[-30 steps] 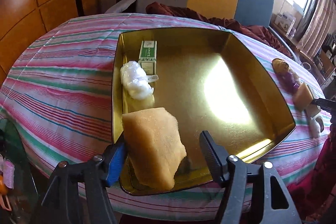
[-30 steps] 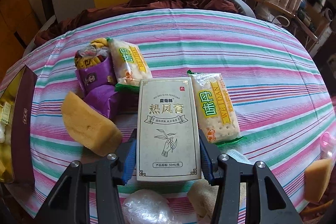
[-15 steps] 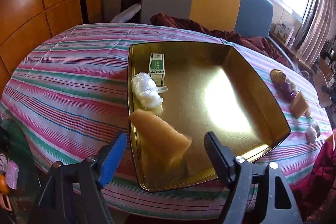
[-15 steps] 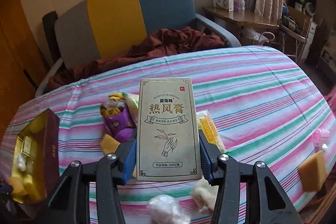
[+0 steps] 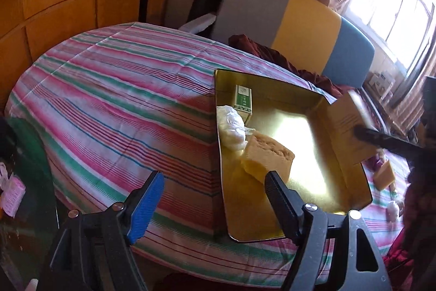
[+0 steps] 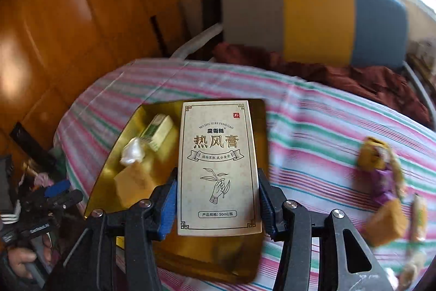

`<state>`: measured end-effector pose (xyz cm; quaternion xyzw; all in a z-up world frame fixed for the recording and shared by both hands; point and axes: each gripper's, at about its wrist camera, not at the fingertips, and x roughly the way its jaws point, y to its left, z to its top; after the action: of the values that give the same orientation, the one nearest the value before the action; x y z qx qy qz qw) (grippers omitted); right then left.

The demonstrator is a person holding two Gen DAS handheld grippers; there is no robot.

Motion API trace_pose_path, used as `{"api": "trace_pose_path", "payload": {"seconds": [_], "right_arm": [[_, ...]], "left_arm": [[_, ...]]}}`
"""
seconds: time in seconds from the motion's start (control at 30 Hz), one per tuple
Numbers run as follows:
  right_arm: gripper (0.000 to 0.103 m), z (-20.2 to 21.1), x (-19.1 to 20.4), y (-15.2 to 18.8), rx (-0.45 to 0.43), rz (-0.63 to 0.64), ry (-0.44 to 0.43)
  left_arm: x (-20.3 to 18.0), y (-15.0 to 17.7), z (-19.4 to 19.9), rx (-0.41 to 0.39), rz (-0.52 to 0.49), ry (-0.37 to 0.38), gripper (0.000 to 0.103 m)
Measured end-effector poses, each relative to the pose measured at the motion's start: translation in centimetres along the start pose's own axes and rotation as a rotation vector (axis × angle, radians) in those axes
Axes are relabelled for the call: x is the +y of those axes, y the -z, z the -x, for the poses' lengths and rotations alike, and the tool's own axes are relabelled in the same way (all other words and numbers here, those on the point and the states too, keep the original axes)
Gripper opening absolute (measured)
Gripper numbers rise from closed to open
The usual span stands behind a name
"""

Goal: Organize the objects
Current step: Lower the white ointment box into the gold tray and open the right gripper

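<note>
A gold tray (image 5: 299, 233) on the striped table holds a yellow sponge (image 5: 268, 156), a white plastic bundle (image 5: 231, 127) and a small green box (image 5: 243, 98). My left gripper (image 5: 214, 177) hovers at the tray's near left corner. Its jaws stand wide, closing slightly, with nothing between them. My right gripper (image 6: 217, 182) is shut on an upright cream box with Chinese lettering (image 6: 218, 162), held above the tray (image 6: 109, 176). The left wrist view shows that box (image 5: 346, 127) over the tray's right wall. The right wrist view catches the left gripper (image 6: 58, 192) in a person's hand (image 6: 19, 258).
To the right of the tray on the cloth lie a purple snack pack (image 6: 381, 176), another sponge (image 6: 384, 220) and a cracker packet (image 6: 418, 212). A grey, yellow and blue chair (image 5: 305, 18) with a dark red cloth stands behind the table. Wooden panels (image 5: 68, 4) are at the left.
The left gripper let go of the sponge, which now lies in the tray, and drew back to the left. The right gripper lifted the cream box off the table and swung it over the tray.
</note>
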<state>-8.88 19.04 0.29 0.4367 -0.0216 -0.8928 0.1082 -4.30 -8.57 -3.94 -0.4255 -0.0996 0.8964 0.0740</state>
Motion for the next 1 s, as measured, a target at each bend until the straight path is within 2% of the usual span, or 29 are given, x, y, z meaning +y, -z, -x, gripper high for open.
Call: {"api": "trace_pose_path", "payload": {"seconds": [0.13, 0.23, 0.33, 0.4, 0.47, 0.53, 0.6, 0.63, 0.87, 1.0], "right_arm": [[0.052, -5.5, 3.8, -0.1, 0.097, 0.064, 0.053], [0.052, -8.4, 5.6, 0.7, 0.162, 0.133, 0.086], [0.051, -9.0, 7.7, 2.2, 0.189, 0.189, 0.002], [0.051, -8.7, 9.6, 3.2, 0.182, 0.254, -0.012], [0.052, -8.5, 10.3, 3.8, 0.192, 0.258, -0.041], [0.059, -8.5, 10.0, 4.0, 0.237, 0.201, -0.122], [0.073, -8.3, 9.4, 4.3, 0.267, 0.128, -0.226], [0.083, -8.2, 9.2, 4.2, 0.263, 0.107, -0.233], [0.085, -6.3, 8.2, 4.9, 0.197, 0.073, -0.216], [0.087, -4.1, 7.4, 5.4, 0.142, 0.056, -0.174]], "left_arm": [[0.7, 0.1, -0.4, 0.018, 0.032, 0.015, 0.076], [0.9, 0.1, -0.5, 0.037, 0.053, 0.039, 0.069], [1.0, 0.1, -0.3, 0.025, 0.062, 0.043, 0.069], [1.1, 0.0, -0.1, 0.018, 0.073, 0.045, 0.069], [1.2, -0.1, 0.0, 0.019, 0.084, 0.045, 0.069], [1.2, 0.0, -0.1, 0.025, 0.085, 0.042, 0.069], [1.0, 0.2, -0.2, 0.03, 0.085, 0.04, 0.069], [0.9, 0.2, -0.1, 0.029, 0.085, 0.043, 0.069], [0.9, 0.1, 0.5, -0.002, 0.076, 0.021, 0.068], [0.4, 0.0, 1.0, -0.019, 0.058, -0.006, 0.068]]}}
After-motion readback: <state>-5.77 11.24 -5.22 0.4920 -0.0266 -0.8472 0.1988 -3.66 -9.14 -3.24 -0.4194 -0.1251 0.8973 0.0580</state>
